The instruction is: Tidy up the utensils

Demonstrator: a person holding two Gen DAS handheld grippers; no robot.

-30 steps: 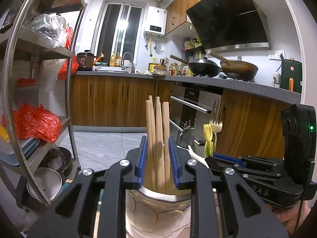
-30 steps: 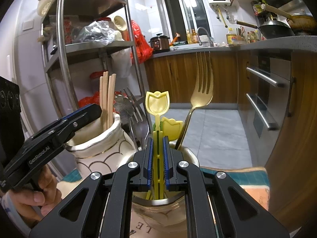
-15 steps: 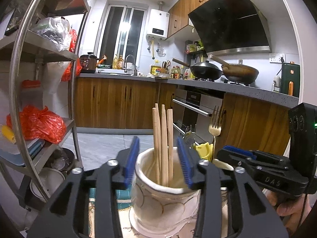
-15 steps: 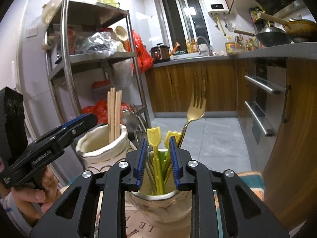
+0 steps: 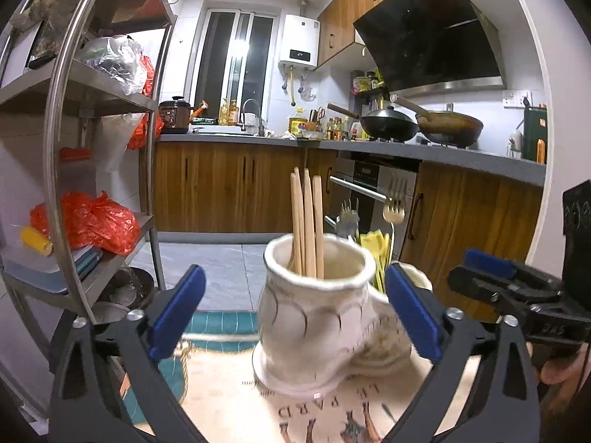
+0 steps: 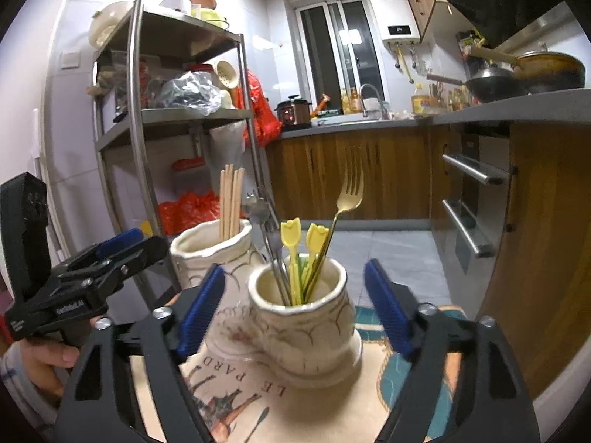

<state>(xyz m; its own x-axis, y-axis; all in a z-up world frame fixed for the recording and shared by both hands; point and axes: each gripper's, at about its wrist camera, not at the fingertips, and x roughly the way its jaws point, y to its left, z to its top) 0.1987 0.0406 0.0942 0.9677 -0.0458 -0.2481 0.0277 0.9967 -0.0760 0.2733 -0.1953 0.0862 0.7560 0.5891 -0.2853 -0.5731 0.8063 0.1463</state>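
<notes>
A white ceramic holder with two cups stands on a printed mat. The left cup holds wooden chopsticks. The right cup holds two yellow tulip picks, a gold fork and silver forks. My left gripper is open wide, its blue pads either side of the left cup, touching nothing. My right gripper is open wide around the right cup, empty. The chopsticks also show in the right wrist view.
A metal shelf rack with bags and bowls stands at the left. Wooden kitchen cabinets and an oven lie behind and to the right. The printed mat covers the table under the holder.
My left gripper let go of the chopsticks and my right let go of a yellow pick. Both opened wide and drew back from the cups.
</notes>
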